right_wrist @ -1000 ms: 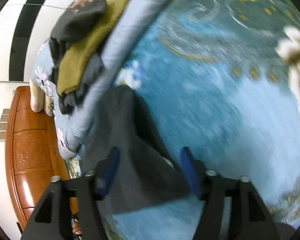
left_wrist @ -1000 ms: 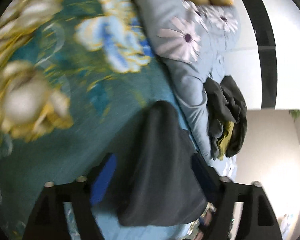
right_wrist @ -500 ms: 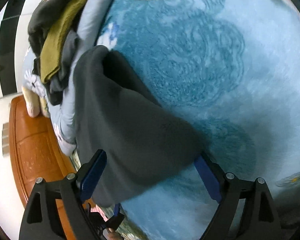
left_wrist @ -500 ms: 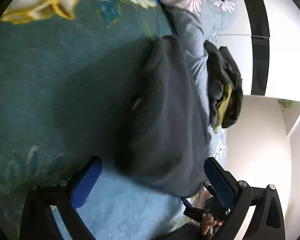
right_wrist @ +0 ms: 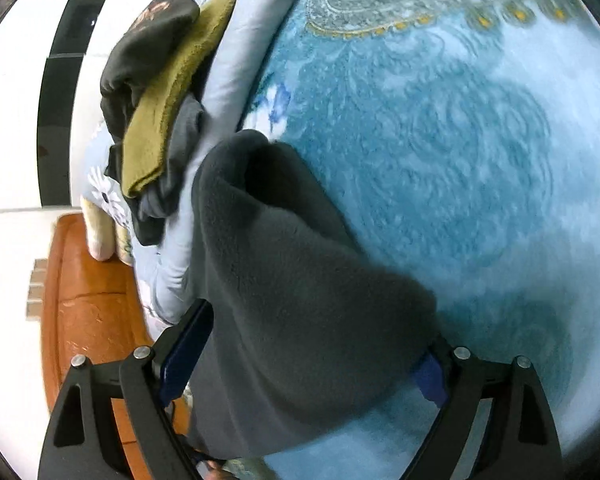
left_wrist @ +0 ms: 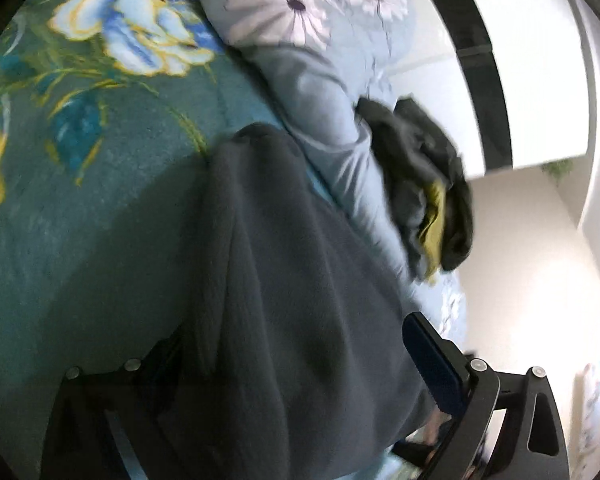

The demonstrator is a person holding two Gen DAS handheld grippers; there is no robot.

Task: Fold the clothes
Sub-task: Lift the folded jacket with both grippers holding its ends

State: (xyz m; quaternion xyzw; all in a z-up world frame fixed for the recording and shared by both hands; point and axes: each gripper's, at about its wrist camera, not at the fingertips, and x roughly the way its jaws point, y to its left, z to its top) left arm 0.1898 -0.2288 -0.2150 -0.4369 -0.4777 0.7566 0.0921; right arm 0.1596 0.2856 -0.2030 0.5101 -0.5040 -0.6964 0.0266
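- A dark grey fleece garment (left_wrist: 284, 300) is seen draped between the fingers of the left gripper (left_wrist: 300, 368); the jaws are spread wide, and a grip on the cloth cannot be confirmed.
- The same garment (right_wrist: 300, 300) is spread across the right gripper (right_wrist: 308, 344), whose jaws are likewise held wide.
- The garment is laid on a teal floral blanket (right_wrist: 460, 140).
- A pile of dark and olive clothes (right_wrist: 160, 80) is stacked on a pale blue quilt (left_wrist: 324, 120) beside it.

Both wrist cameras sit close, looking along the fingers, tilted sideways. Shared: dark grey fleece garment (left_wrist: 284, 300) (right_wrist: 292, 304), teal floral plush blanket (left_wrist: 100, 184) (right_wrist: 440, 128), heap of dark and olive clothes (left_wrist: 424, 188) (right_wrist: 160, 92).
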